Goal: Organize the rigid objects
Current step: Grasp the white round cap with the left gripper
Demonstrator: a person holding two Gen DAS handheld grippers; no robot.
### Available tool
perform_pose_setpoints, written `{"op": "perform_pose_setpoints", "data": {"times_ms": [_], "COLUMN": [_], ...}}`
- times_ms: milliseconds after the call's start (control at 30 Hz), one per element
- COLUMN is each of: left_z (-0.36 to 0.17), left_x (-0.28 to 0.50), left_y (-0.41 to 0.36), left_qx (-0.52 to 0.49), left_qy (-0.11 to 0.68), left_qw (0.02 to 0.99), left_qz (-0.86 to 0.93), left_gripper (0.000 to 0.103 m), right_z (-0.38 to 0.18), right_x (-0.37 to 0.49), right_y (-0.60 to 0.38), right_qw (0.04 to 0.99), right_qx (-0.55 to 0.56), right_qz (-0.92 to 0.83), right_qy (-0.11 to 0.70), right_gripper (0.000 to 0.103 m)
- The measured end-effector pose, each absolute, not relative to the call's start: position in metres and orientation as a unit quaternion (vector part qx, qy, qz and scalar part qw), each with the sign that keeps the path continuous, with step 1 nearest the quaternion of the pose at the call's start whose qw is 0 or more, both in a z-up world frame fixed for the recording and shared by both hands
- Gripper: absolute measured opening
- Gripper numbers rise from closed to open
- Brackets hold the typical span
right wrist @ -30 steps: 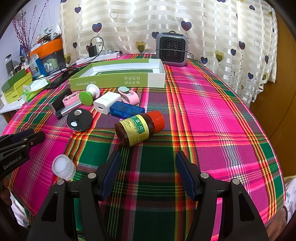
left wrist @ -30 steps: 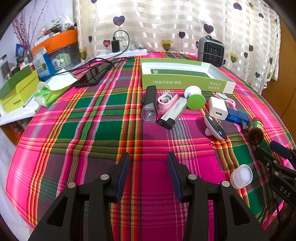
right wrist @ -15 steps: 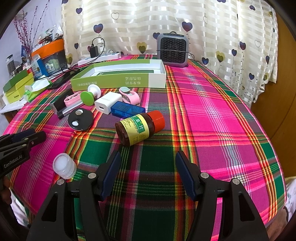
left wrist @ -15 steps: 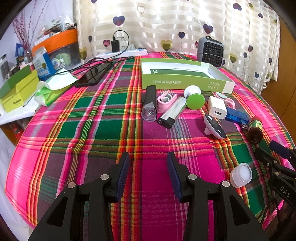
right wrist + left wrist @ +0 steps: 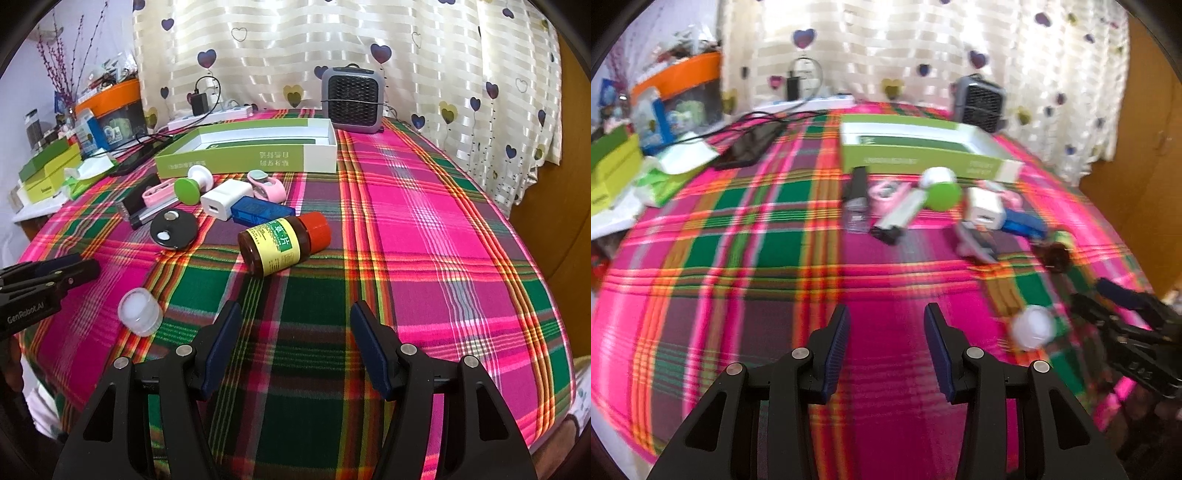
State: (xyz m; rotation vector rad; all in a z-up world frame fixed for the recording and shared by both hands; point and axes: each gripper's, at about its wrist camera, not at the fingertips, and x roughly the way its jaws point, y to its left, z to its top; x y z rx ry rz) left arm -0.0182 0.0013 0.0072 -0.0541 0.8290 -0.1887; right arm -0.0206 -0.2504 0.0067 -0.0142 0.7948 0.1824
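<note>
Both the left gripper (image 5: 886,343) and right gripper (image 5: 295,343) hover with jaws apart (nothing held); the brown bottle (image 5: 282,242) lies at twelve o'clock of the right.

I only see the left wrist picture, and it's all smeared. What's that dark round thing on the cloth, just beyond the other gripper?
Observer: A brown bottle lying on its side, with a yellow and green label and a red lid.
Operator: And the white blob nearer to me?
Observer: A small white cap with a clear rim, sitting by itself, not touching the bottle.
Operator: Is the other gripper holding anything?
Observer: No. The right gripper is open, with only tablecloth between its fingers.
</note>
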Motion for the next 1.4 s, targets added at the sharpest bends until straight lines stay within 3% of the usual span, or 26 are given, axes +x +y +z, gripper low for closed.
{"op": "perform_pose_setpoints", "data": {"times_ms": [567,1033,1233,1400], "left_z": [0.014,0.005,0.005,0.005], "left_x": [-0.039,-0.024,-0.02,-0.019], "left_y": [-0.056,-0.072,-0.068,-0.064], "left_qx": [0.03,0.063,0.061,0.054], "left_qy": [0.391,0.404,0.401,0.401], "left_qw": [0.881,0.877,0.881,0.881], "left_qz": [-0.264,-0.253,-0.242,-0.245], "left_gripper": [0.04,0.04,0.027,0.027], "right_z": [0.006,0.008,0.006,0.006], "right_x": [-0.033,-0.032,-0.029,-0.027], "right_y": [-0.273,-0.274,-0.273,-0.272], "right_qw": [0.923,0.924,0.922,0.921], "right_qx": [0.021,0.016,0.016,0.017], "right_qz": [0.084,0.081,0.081,0.082], "right_qy": [0.376,0.374,0.379,0.381], "right_gripper": [0.062,0.062,0.062,0.062]}}
